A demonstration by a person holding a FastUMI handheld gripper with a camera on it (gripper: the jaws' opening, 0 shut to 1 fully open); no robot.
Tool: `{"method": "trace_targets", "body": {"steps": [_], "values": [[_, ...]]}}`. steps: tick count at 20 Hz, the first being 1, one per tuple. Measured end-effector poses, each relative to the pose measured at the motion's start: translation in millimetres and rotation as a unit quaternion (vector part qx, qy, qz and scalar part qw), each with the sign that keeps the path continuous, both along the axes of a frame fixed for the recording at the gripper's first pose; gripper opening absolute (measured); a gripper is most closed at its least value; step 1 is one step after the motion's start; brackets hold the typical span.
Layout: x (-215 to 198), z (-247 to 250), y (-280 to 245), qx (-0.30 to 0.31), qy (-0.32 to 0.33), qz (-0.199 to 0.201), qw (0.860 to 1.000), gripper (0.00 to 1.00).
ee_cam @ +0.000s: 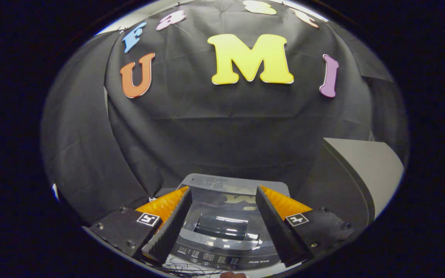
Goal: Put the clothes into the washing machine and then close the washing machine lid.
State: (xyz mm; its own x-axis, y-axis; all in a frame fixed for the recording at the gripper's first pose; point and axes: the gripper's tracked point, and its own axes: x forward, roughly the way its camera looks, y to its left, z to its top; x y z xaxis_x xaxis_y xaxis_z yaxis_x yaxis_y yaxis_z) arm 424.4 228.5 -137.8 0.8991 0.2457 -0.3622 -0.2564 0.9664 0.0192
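Observation:
A grey top-loading washing machine point(228, 184) stands below me against the black cloth wall. Its lid point(222, 227) lies flat, glossy, with a dark window in the middle. The control panel point(216, 258) with small buttons runs along its near edge. My gripper point(222, 189) hovers above the machine, open, with nothing between its fingers point(170, 227). The lid's window is in the gap between the fingers.
A grey box-like unit point(365, 173) with a slanted top stands to the right of the machine. A tangle of thin black wires point(191, 269) lies just in front of the control panel. Black cloth point(214, 131) hangs close behind the machine.

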Motion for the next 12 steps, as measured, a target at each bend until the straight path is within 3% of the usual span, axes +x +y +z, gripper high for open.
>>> {"method": "trace_targets", "body": {"steps": [12], "values": [[-136.0,140.5,-84.4,0.075,-0.123,0.004,0.990,1.00]]}}
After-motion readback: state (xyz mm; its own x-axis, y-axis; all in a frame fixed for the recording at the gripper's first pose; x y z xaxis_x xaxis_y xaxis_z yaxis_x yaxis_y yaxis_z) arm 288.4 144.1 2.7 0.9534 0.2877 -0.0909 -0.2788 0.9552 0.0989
